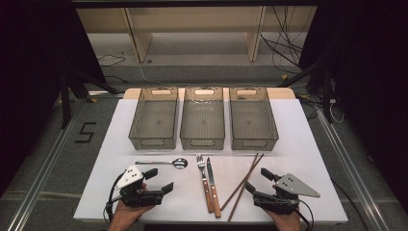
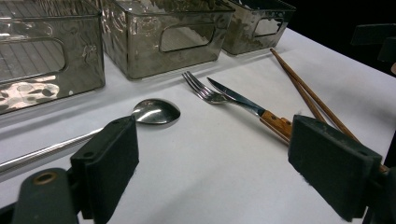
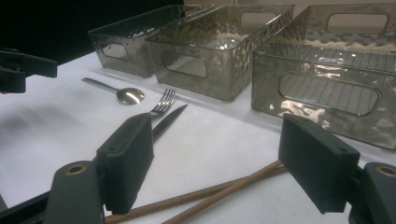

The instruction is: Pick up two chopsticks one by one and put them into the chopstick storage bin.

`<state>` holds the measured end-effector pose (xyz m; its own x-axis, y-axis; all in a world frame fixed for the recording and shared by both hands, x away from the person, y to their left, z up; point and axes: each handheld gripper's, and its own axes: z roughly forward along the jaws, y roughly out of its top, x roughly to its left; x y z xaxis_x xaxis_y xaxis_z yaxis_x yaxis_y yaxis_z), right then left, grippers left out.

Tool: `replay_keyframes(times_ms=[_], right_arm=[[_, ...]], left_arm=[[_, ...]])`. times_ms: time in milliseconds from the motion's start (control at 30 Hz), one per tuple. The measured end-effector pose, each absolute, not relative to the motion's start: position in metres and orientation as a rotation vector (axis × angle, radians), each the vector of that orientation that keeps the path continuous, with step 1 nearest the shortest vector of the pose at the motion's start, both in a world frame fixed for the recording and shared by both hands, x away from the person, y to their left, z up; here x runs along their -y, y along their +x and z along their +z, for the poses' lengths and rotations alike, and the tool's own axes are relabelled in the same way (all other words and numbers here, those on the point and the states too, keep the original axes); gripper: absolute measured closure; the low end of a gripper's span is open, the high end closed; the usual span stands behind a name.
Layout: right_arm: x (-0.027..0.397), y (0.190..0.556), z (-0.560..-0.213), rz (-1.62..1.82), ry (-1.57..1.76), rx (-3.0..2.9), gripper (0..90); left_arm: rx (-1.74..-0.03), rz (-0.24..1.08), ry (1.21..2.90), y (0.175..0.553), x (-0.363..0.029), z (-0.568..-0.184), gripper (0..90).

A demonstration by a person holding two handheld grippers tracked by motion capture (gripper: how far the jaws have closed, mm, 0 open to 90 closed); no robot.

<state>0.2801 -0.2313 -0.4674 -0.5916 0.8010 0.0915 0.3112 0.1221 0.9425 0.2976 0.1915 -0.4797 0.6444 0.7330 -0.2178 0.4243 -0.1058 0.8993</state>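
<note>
Both the left gripper (image 1: 159, 181) and right gripper (image 1: 256, 181) are held released, nothing grasped. Spoon (image 1: 163, 163), fork (image 1: 203, 175), knife (image 1: 212, 185) and chopsticks (image 1: 244, 184) are laid before three empty bins (image 1: 202, 118). Fork and knife lie touching; one could be dragged with the other.

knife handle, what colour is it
Light brown wood, matching the fork's handle. The knife shows its handle best in the left gripper view.
</note>
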Motion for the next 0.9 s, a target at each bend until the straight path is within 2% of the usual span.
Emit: replay_keyframes(times_ms=[367, 900], right_arm=[[0.228, 0.281, -0.466, 1.396, 1.103, -1.990, 28.1], [0.215, 0.286, -0.447, 1.125, 1.149, -2.218, 31.6]], left_arm=[[-0.941, 0.344, 1.741, 0.298, -0.191, -0.480, 16.0], [-0.938, 0.350, 1.752, 0.298, -0.190, -0.480, 16.0]])
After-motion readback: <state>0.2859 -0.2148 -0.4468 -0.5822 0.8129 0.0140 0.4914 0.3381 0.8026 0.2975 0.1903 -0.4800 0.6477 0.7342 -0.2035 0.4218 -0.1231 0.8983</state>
